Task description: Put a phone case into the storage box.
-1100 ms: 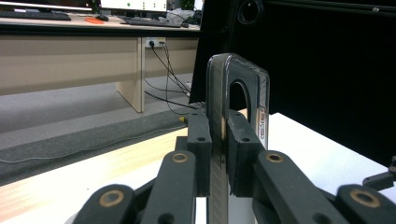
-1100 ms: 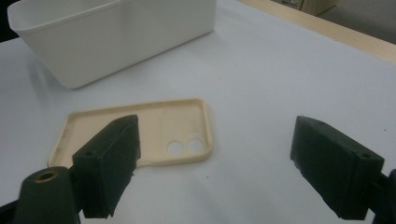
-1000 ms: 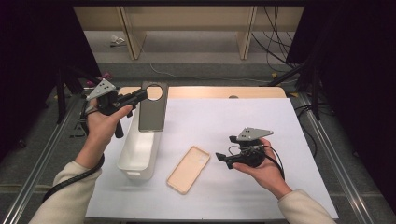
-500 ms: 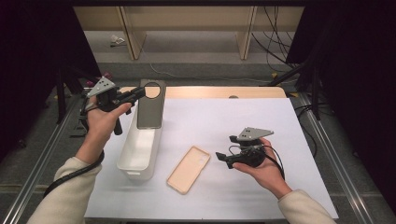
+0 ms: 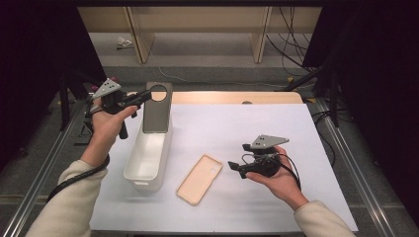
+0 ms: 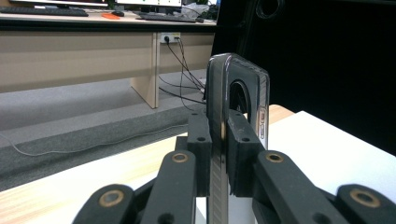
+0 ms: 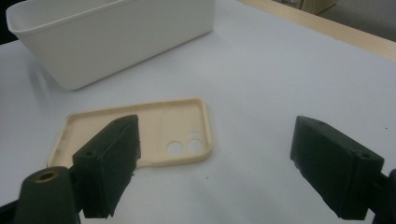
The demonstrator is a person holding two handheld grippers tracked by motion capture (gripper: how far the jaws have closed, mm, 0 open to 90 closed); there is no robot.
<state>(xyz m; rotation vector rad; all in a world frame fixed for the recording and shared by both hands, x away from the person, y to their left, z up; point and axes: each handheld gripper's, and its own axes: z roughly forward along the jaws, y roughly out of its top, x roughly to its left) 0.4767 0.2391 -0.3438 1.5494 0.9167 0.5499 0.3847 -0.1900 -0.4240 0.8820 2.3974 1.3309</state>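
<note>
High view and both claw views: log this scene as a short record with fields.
surface: white table
left claw: shut on dark phone case, held upright above the white bin
right claw: open, empty, hovering near the cream phone case
cream phone case: flat on the table, inside facing up, right of the bin
white bin: inside partly hidden by the dark case; nothing visible in it
</note>
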